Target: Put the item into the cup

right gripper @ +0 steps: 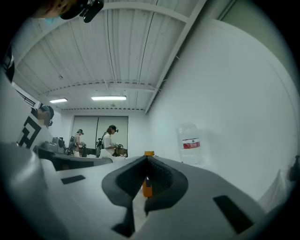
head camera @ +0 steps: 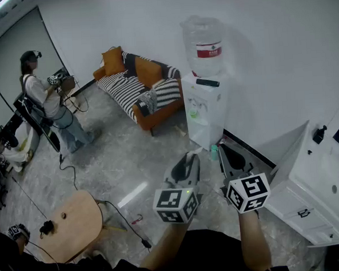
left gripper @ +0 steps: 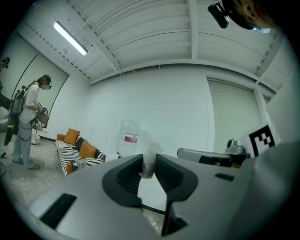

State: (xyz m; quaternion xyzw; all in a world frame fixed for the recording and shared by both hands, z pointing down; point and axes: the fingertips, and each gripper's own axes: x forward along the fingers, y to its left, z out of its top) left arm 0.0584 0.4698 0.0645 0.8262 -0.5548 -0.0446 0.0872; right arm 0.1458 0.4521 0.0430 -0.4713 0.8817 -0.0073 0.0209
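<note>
Grey stone floor and bare white walls make up the room, and both grippers are held up in the air over that floor rather than above any surface. Nearest, the right gripper (right gripper: 146, 180) has its jaws pressed together on a small orange item (right gripper: 147, 188), which pokes out above and below the pads. Beside it, the left gripper (left gripper: 148, 158) is pinched on a thin whitish, half-clear piece (left gripper: 149, 166); it may be the wall of a light cup or only a scrap of wrapping, and I cannot tell which. My reading is that the task is at the carrying step, with the item in hand and not yet dropped in. The next move calls for a cup mouth turned upward, the orange item brought straight over it, and only then the right jaws eased apart. Down at the left, the small wooden desk (head camera: 86, 226) bears one dark thing near its middle and no cup at any edge or corner. Farther off stands a white water dispenser (head camera: 204, 110) topped by a big clear bottle (head camera: 205, 41), whose fill level is unclear. Beyond are a striped sofa (head camera: 133, 85) and a person (head camera: 46, 105) standing near the far wall.
</note>
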